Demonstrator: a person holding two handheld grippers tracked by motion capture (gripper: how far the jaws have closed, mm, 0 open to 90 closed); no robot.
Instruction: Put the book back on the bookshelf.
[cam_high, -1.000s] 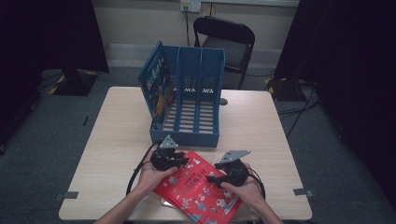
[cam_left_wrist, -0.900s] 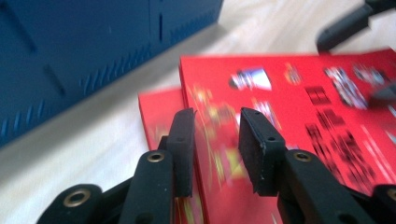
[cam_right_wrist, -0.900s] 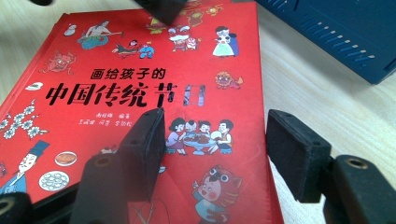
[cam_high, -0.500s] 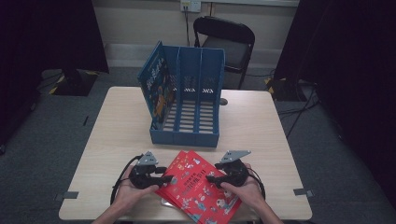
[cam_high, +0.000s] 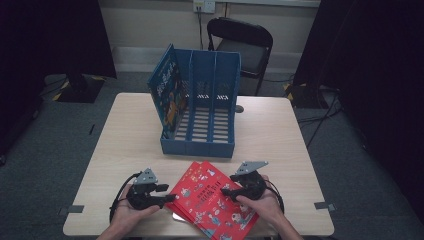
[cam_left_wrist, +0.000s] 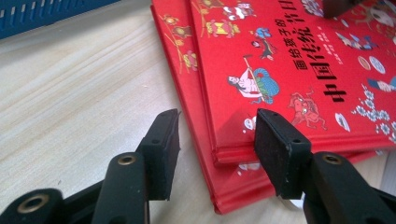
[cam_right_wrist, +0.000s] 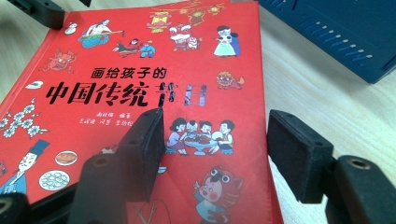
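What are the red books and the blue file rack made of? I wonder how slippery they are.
Red books: glossy hardcover board, it seems, going by glare on the stiff covers. Blue file rack: looks like matte moulded plastic with slotted walls.

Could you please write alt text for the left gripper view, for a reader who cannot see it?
Two stacked red picture books lie on a pale wooden table. The left gripper has its black jaws open around their near corner, without pressing on it.
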